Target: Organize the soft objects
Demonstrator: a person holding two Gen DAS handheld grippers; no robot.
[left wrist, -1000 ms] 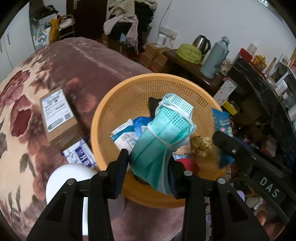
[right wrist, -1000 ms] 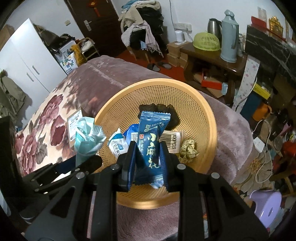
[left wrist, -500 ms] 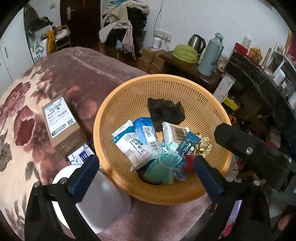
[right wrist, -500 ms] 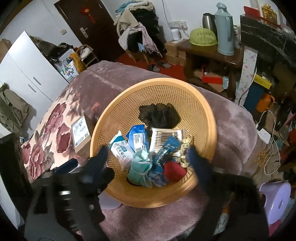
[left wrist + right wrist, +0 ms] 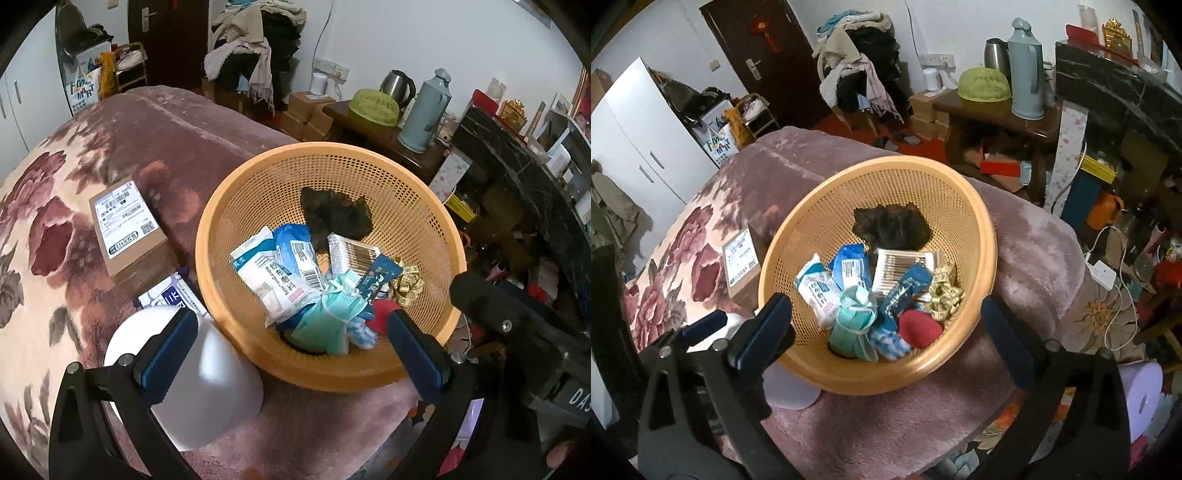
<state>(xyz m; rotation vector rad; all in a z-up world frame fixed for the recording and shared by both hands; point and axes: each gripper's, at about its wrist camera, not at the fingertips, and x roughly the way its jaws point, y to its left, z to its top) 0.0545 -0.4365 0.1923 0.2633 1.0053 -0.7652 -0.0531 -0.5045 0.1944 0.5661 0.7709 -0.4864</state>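
Hovering over the orange basket [image 5: 236, 206] mid-frame, both grippers' fingers spread wide and empty, so next probably means grabbing another loose soft item.

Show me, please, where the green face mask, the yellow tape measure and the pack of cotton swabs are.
green face mask [image 5: 325, 325], left wrist view, folded middle.
yellow tape measure [image 5: 946, 295], right wrist view, coiled bundle.
pack of cotton swabs [image 5: 351, 253], left wrist view, clear front.

Soft things in the orange basket [image 5: 436, 206]

A green mask [image 5: 328, 314] and a blue packet [image 5: 380, 275] are piled beside other small packs.
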